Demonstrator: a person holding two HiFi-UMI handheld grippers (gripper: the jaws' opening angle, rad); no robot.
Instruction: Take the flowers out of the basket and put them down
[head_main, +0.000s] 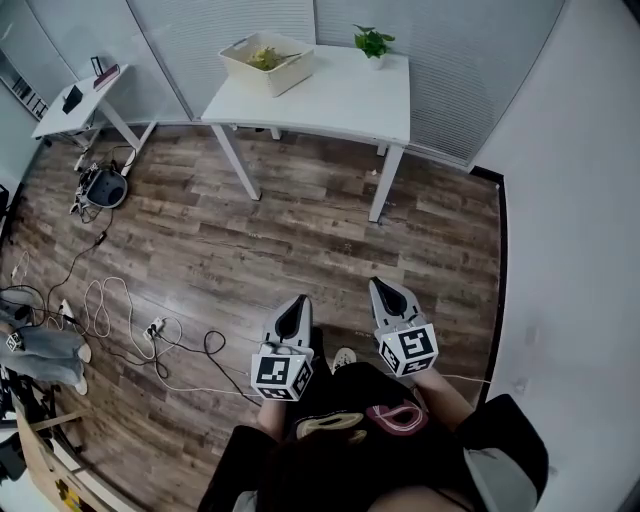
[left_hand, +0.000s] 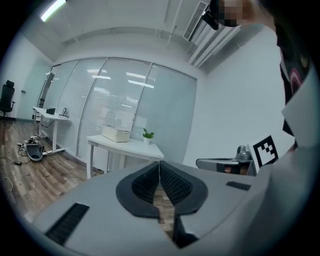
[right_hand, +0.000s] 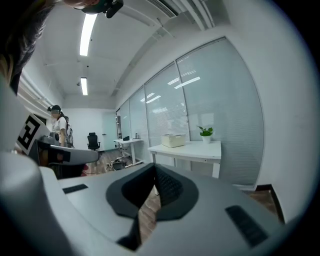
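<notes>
While person is standing well back from table (head_main: 340, 100), grippers are hanging low at lower centre, task seemingly not begun: left gripper (head_main: 296, 304) and right gripper (head_main: 384, 290) are both holding jaws pressed together, empty; flowers (head_main: 265, 57) are lying inside basket (head_main: 292, 72) at upper centre
</notes>
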